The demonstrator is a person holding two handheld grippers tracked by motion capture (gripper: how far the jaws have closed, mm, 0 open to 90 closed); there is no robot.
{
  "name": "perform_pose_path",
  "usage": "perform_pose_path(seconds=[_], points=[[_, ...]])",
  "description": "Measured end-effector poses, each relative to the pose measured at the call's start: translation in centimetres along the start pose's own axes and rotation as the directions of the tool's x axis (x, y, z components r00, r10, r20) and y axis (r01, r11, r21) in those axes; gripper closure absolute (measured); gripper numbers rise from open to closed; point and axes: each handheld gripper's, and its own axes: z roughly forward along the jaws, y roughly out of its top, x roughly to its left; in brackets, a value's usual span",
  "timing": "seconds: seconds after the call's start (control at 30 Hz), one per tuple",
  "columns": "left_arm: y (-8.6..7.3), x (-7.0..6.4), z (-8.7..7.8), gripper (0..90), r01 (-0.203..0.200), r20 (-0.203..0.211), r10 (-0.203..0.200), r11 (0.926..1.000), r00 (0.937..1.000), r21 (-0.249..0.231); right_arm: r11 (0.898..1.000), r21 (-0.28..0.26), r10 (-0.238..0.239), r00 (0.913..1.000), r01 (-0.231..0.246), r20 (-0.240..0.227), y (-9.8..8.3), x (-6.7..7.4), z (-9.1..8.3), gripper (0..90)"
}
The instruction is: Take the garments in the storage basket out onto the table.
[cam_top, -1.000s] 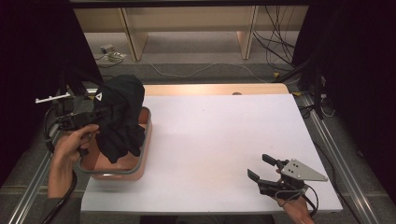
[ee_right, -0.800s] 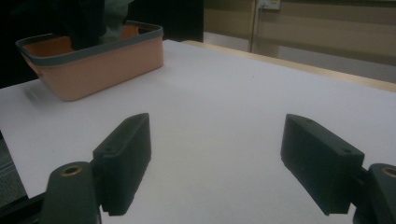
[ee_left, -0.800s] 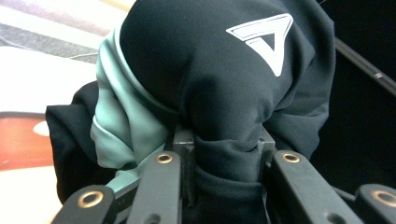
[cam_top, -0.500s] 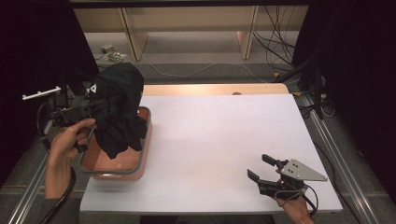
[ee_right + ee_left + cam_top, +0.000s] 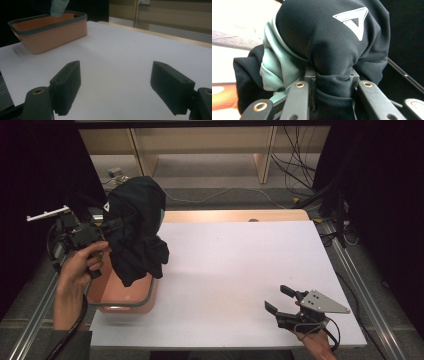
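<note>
Your left gripper (image 5: 332, 80) is clamped on a fold of the black hooded garment with a white triangle logo (image 5: 136, 232), holding it above the salmon plastic basket (image 5: 125, 299). It looks lifted out but not yet laid on the white bench (image 5: 240, 270). Your right gripper (image 5: 278, 301) rests there, jaws apart, holding nothing.

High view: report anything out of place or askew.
Nothing spilled or damaged. The black garment hangs bunched from the left gripper, dangling over the pink basket. The right gripper rests open, apart from them, on the white table.
</note>
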Motion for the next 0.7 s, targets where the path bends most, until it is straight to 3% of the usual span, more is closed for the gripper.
perform_pose_path(seconds=[0.23,0.4,0.7], points=[[-0.2,-1.3,1.8,71.7,-0.034,0.031,0.032,0.9988,0.9990,0.036,1.000,0.005,0.000,1.0000,0.000,-0.001,0.0,0.0,0.1,25.0],[-0.6,-1.8,3.4,71.7,-0.032,0.066,0.028,0.9975,0.9974,0.063,1.000,-0.001,0.005,1.0000,-0.005,-0.005,0.0,0.0,0.1,25.0],[-1.4,-2.6,6.0,71.7,-0.035,0.087,0.026,0.9942,0.9959,0.102,1.000,0.006,-0.003,1.0000,0.003,-0.003,0.0,0.1,0.1,25.2]])
